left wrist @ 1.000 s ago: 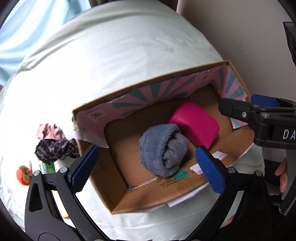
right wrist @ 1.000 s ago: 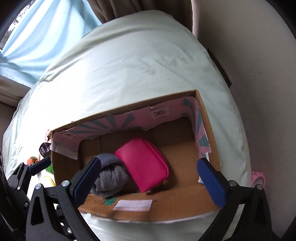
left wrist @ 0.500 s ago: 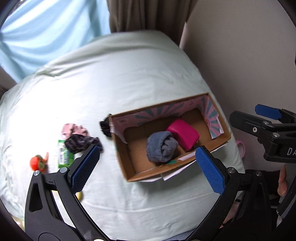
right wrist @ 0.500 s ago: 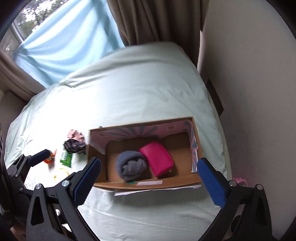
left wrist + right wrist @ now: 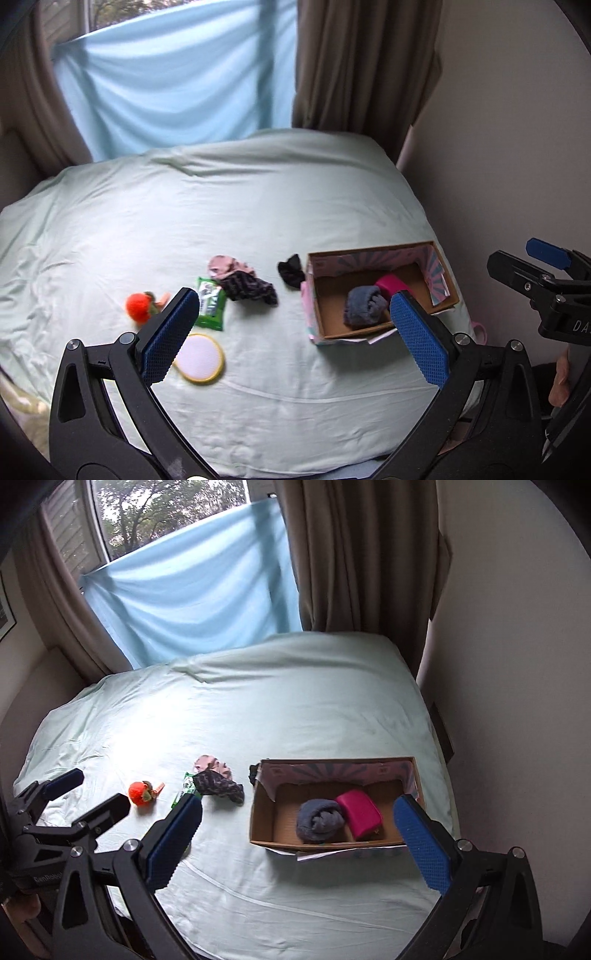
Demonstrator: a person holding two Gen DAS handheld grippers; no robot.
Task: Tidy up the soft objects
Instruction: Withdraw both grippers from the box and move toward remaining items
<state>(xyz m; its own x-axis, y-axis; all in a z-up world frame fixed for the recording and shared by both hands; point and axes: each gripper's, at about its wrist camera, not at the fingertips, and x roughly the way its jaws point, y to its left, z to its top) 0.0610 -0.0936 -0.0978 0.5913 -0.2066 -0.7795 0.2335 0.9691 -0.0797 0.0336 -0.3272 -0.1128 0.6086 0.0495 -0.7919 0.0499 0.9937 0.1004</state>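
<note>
A cardboard box sits on the bed at the right. It holds a rolled grey sock and a pink pouch. Left of the box lie a black cloth, a dark patterned cloth, a pink cloth, a green packet, an orange plush fruit and a round white pad. My left gripper and right gripper are open, empty and held high above the bed.
The pale green bed fills the view. A wall runs along its right side. Brown curtains and a blue sheet hang over the window behind. A pink ring lies at the bed's right edge.
Both grippers have pulled up and back from the box, still open and empty. The box shrank in view and the loose items on the left came into sight.
</note>
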